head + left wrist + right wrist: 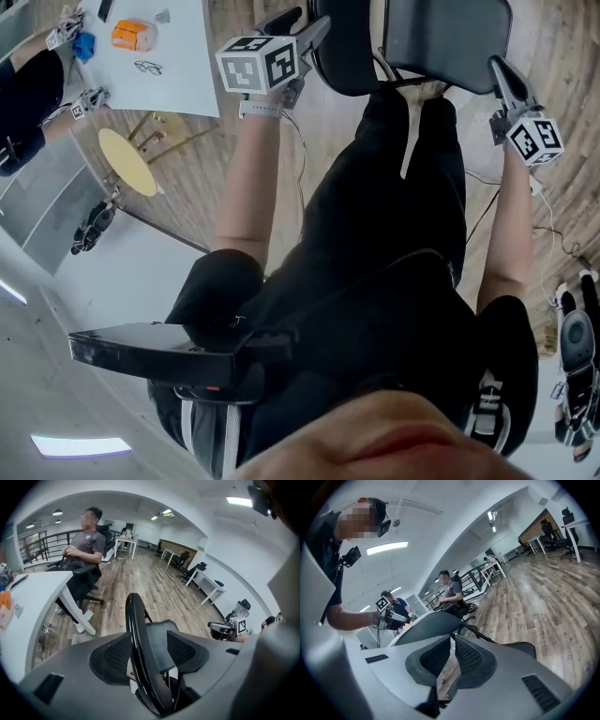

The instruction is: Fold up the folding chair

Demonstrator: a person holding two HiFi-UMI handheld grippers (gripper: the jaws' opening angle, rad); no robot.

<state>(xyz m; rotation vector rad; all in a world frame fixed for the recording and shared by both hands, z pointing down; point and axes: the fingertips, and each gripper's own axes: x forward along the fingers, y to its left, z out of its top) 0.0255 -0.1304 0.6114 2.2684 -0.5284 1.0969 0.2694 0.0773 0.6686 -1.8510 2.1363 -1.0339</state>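
Head view: the chair point(441, 37) is seen at twelve to one o'clock, standing on the floor point(187, 178) just beyond the person's legs, and it looks not yet folded. The left hand-held gripper point(312, 34) is placed at the chair's eleven o'clock edge, the right hand-held gripper point(501, 75) at its two o'clock edge.

In the left gripper view the jaws are spread wide and the chair's black rim point(137, 639) runs up between them. The rim is flanked but not yet pinched, and the seat point(161, 637) can be seen through the gap beside it.

In the right gripper view the jaws are pressed together with nothing caught between them. The chair's back point(424, 626) lies just past them at eleven o'clock.

The step in hand is judged to be the taking of a hold on both sides. To do it well, the rim should be seated deep between the left pads and squeezed squarely, so it cannot roll out. The right jaws should either be opened onto the far edge or kept shut and used as a pusher. Back and seat should then be brought together evenly, without twist.

No container is in play. On the worktop point(183, 70) at ten o'clock only an orange pack point(133, 35) and glasses point(147, 67) are seen lying loose.
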